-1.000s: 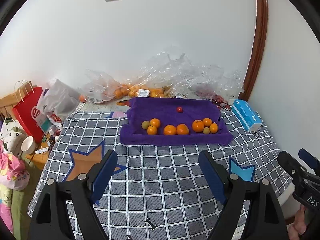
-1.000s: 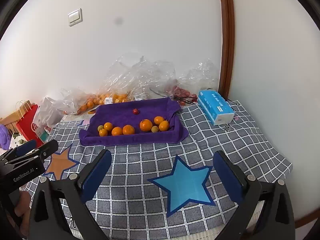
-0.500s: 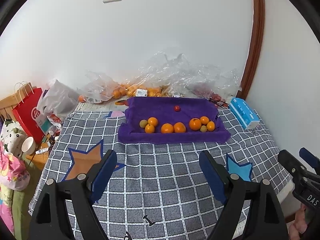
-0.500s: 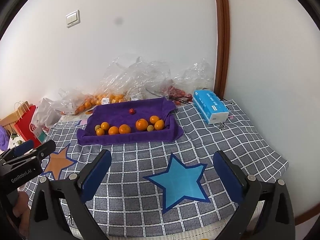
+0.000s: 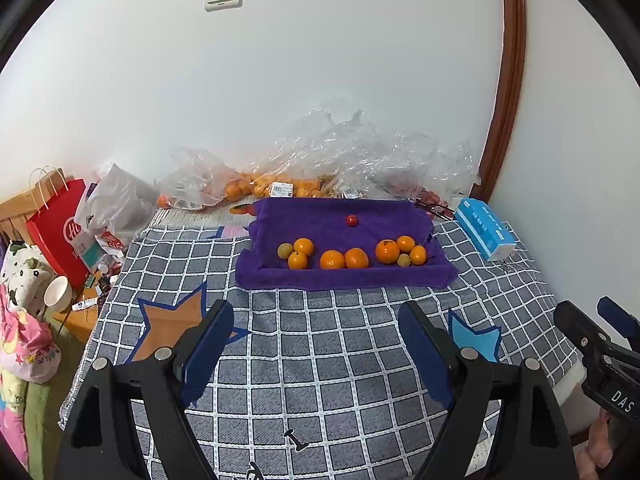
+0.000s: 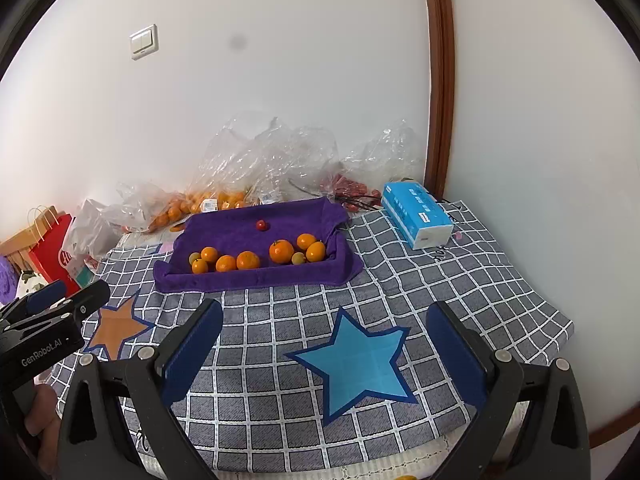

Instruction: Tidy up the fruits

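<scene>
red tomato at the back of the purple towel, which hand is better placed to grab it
Left, marginally. The tomato lies nearly straight ahead between the left gripper's open jaws; from the right gripper it sits off to the left.

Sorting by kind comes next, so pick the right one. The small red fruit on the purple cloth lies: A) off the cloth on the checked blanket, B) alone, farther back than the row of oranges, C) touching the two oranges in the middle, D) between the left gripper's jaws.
B: the small red fruit sits alone on the purple cloth, behind the row of oranges, touching none.
</scene>
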`<action>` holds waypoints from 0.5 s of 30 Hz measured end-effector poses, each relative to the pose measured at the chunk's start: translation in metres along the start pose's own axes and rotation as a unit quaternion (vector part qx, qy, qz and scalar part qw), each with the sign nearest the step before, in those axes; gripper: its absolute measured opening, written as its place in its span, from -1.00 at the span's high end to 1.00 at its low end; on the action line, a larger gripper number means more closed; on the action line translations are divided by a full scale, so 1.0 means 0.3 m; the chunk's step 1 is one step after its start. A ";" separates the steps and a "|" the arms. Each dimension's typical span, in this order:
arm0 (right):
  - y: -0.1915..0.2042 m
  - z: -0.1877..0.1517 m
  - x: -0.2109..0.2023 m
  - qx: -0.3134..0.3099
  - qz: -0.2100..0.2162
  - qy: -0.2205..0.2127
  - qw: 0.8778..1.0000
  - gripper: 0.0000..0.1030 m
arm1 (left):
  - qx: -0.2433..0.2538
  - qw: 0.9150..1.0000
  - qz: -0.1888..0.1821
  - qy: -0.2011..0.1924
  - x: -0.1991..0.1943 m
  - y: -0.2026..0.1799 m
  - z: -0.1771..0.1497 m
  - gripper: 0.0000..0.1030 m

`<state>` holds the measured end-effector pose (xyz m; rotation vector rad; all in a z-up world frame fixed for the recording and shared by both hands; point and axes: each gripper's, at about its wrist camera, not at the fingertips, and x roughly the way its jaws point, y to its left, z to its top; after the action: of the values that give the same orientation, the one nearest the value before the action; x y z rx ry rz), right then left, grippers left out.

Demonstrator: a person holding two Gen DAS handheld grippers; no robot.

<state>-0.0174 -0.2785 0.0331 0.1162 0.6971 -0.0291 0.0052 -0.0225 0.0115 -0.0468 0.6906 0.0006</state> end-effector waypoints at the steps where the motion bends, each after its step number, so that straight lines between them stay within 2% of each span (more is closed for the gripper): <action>1: 0.002 0.000 -0.001 -0.001 0.000 0.000 1.000 -0.95 | 0.000 1.000 0.000 0.000 0.000 0.000 0.000 -0.62; 15: -0.001 -0.002 -0.001 0.002 0.000 0.002 1.000 -0.95 | -0.001 1.000 0.000 0.003 0.001 -0.004 -0.002 -0.63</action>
<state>-0.0181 -0.2787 0.0328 0.1192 0.7019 -0.0301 0.0051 -0.0238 0.0110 -0.0483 0.6957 0.0010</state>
